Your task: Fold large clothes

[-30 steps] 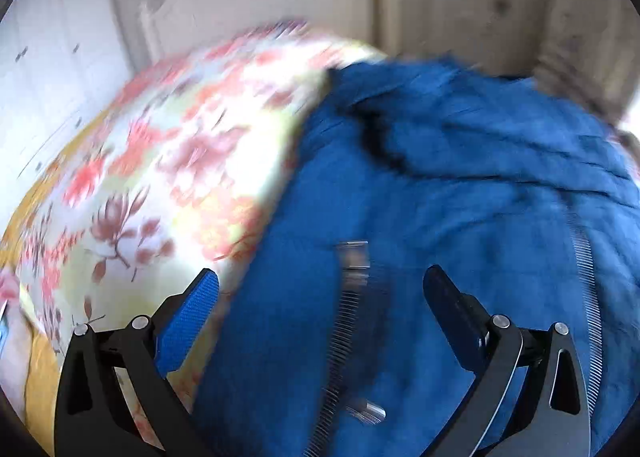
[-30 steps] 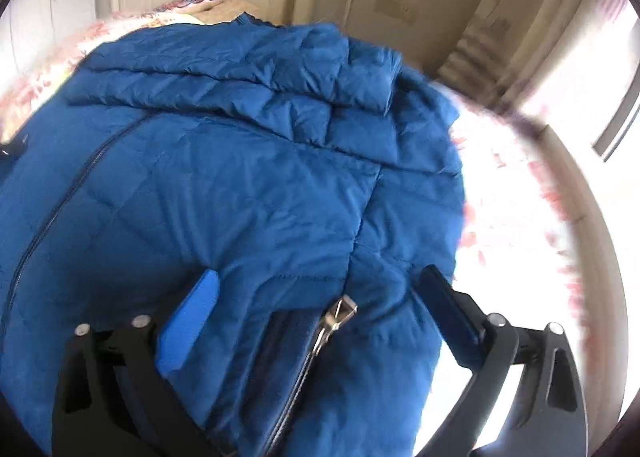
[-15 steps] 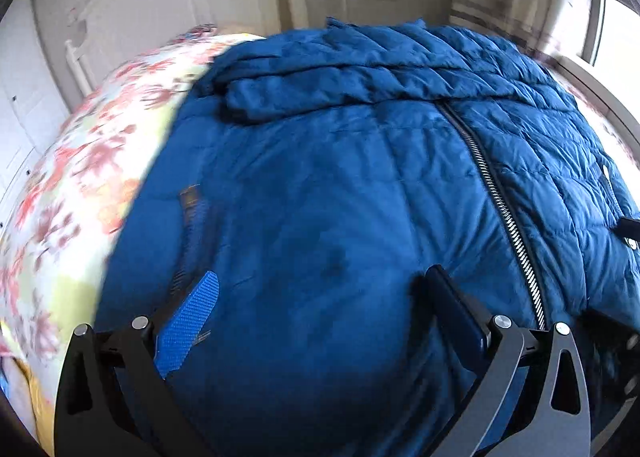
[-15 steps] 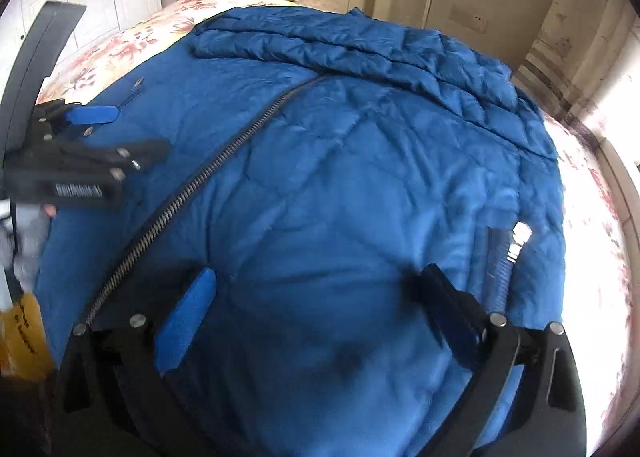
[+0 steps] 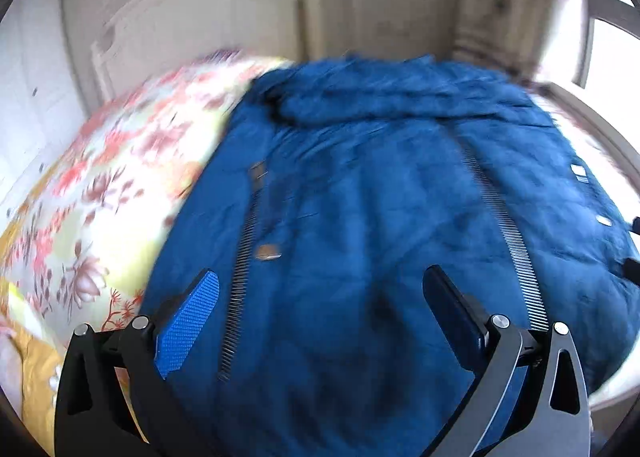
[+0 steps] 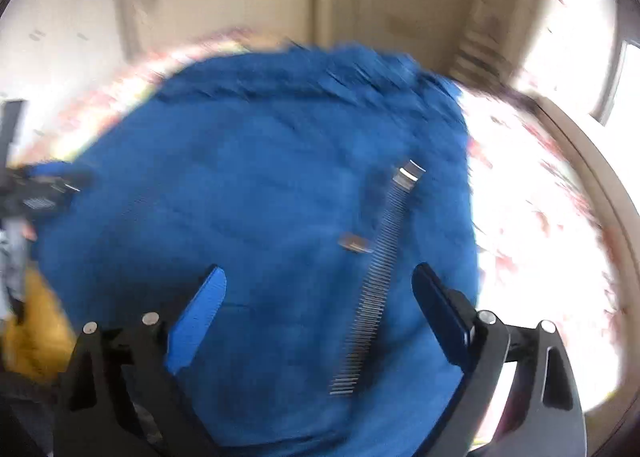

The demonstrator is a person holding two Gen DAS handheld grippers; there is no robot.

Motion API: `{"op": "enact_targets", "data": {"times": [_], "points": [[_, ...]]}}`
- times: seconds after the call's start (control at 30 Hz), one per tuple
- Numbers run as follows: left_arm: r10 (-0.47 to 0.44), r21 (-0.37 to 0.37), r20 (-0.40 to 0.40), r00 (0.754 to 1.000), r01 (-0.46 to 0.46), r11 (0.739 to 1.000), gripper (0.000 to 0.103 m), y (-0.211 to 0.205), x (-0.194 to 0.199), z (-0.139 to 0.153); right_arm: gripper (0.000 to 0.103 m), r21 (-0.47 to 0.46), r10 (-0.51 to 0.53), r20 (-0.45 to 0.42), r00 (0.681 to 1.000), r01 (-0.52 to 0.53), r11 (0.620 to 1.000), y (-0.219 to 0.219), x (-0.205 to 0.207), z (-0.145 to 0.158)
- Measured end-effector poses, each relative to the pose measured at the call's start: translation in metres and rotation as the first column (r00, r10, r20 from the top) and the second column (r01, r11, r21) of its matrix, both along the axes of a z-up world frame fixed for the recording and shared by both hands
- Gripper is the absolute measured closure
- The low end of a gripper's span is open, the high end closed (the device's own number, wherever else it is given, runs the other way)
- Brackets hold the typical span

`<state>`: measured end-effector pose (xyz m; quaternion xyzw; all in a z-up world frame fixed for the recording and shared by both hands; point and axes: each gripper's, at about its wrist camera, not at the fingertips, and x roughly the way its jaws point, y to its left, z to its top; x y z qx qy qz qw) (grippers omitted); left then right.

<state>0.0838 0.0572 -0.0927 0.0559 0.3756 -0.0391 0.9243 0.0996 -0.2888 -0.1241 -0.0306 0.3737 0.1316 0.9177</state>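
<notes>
A large blue quilted jacket (image 5: 380,193) lies spread flat on a bed with a floral cover (image 5: 120,177). Its main zipper (image 5: 508,237) runs down the right of the left wrist view and a pocket zipper (image 5: 244,265) down the left. My left gripper (image 5: 320,305) is open and empty, above the jacket's lower left part. My right gripper (image 6: 320,297) is open and empty over the jacket (image 6: 260,197), next to its right pocket zipper (image 6: 380,277). The left gripper also shows at the left edge of the right wrist view (image 6: 44,189). Both views are blurred.
A white headboard (image 5: 192,25) and beige wall stand behind the bed. White cupboards (image 5: 24,97) are on the left, a bright window (image 5: 608,41) on the right. Yellow fabric (image 6: 36,341) hangs at the bed's near left edge.
Both grippers have swung sideways over the jacket: the left view now faces the jacket's left pocket side again, the right view has shifted toward the right pocket zipper. Both stay open.
</notes>
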Motion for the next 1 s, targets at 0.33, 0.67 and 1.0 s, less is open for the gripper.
{"op": "enact_targets", "data": {"times": [0.33, 0.67, 1.0], "points": [[-0.104, 0.027, -0.015, 0.994, 0.105, 0.994, 0.004, -0.029, -0.011, -0.037, 0.020, -0.037, 0.156, -0.009, 0.988, -0.156, 0.987, 0.053, -0.009, -0.036], [0.112, -0.025, -0.011, 0.994, -0.112, 0.993, 0.004, 0.070, -0.022, -0.035, 0.020, -0.063, -0.037, -0.014, 0.999, 0.036, 0.997, -0.017, -0.038, -0.029], [0.087, -0.026, 0.036, 0.996, -0.086, 0.996, 0.005, 0.053, -0.041, -0.023, 0.026, -0.047, -0.016, 0.027, 1.000, 0.017, 0.999, -0.002, -0.051, -0.017]]}}
